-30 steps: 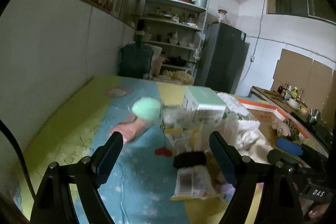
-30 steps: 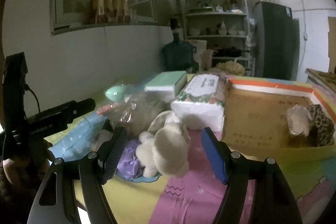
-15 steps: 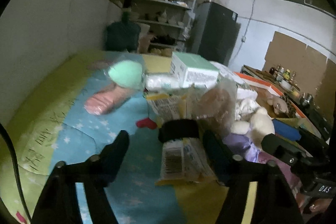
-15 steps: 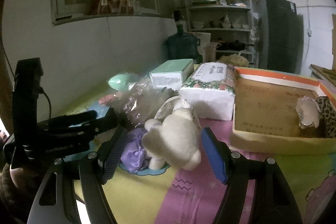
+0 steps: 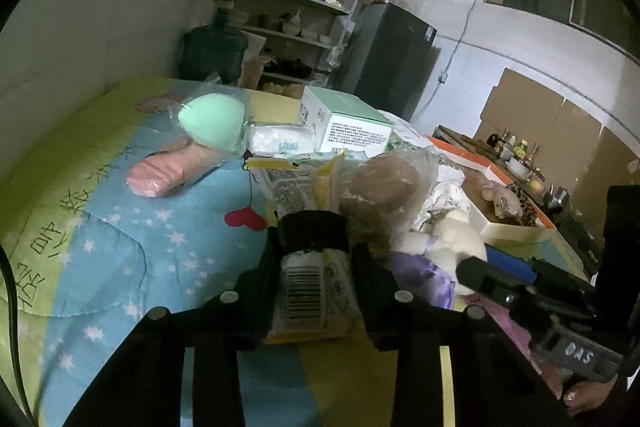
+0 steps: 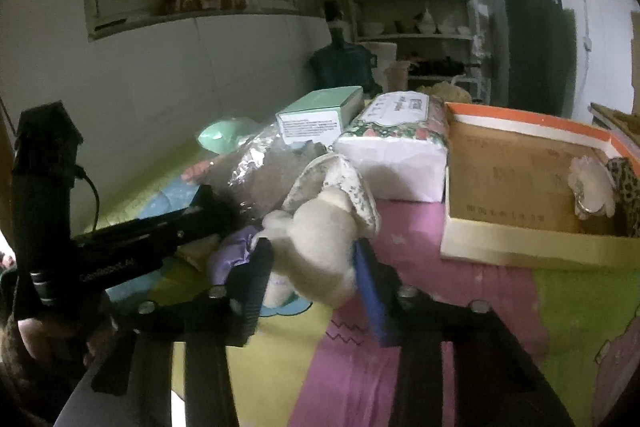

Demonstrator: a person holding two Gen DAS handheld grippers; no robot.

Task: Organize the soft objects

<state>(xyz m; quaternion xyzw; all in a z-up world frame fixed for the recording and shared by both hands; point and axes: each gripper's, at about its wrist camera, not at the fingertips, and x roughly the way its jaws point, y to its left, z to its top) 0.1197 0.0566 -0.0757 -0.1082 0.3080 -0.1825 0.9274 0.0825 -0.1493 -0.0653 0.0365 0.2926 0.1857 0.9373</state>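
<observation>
My left gripper (image 5: pixel 314 259) is shut on a white and yellow packet (image 5: pixel 316 291) with a barcode and a black band (image 5: pixel 314 229) across it. My right gripper (image 6: pixel 314 259) is shut on a cream plush toy (image 6: pixel 320 235) with a purple cloth (image 6: pixel 236 249) beside it; the toy also shows in the left wrist view (image 5: pixel 456 239). A cardboard box (image 6: pixel 520 247) with an orange rim stands to the right and holds a small plush (image 6: pixel 590 187) and a leopard-print item (image 6: pixel 624 183).
On the patterned cloth lie a mint egg-shaped sponge (image 5: pixel 212 123), a pink sponge (image 5: pixel 160 175), a green box (image 5: pixel 344 123), a bagged brown item (image 5: pixel 384 187) and a floral tissue pack (image 6: pixel 396 151). Wall on the left, shelves and fridge behind.
Both grippers moved forward and closed: the left on the packet, the right on the cream plush toy. Both were open a second ago.
</observation>
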